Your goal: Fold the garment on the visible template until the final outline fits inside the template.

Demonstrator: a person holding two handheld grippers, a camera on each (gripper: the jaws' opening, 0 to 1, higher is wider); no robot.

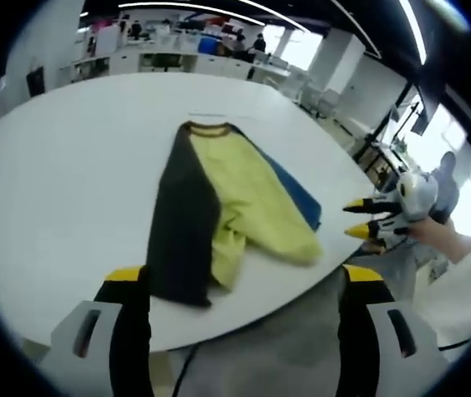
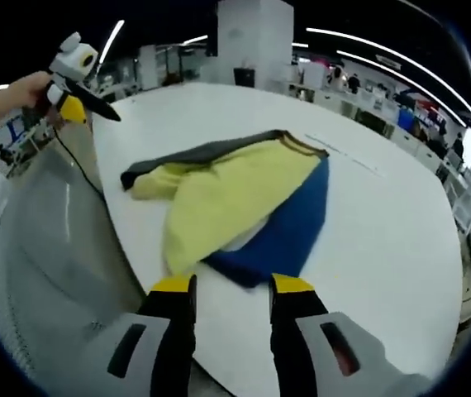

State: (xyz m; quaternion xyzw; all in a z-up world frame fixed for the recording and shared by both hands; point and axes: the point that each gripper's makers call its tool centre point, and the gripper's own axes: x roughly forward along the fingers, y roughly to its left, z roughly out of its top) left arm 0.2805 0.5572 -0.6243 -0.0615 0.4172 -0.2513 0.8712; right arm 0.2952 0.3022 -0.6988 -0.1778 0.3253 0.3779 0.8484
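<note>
The left gripper (image 1: 235, 281) has its two yellow-tipped jaws spread wide apart, and nothing is between them. They stand at the near edge of a big round white table (image 1: 70, 190), one jaw on each side of the bottom of the garment (image 1: 219, 207), but I cannot tell if the jaw beside the dark cloth touches it. The right gripper (image 2: 231, 285) has its two jaws a small way apart, with nothing held, and the tips sit just beside the blue edge of the garment (image 2: 235, 198). There is one garment, and it lies on the table near the edge where the person stands. It has three colours: a dark grey side, a yellow middle and a blue side. A yellow sleeve is folded across it. There is a brown collar at the far end. A thin line (image 2: 343, 155) is marked on the table just past the collar. There are two grippers. In the left gripper view the right gripper (image 1: 359, 219) is held by a hand (image 1: 434, 230) off the table's edge, its pointed yellow tips apart and free of the cloth. Far behind, there are desks (image 1: 169, 50) and a few people.
</note>
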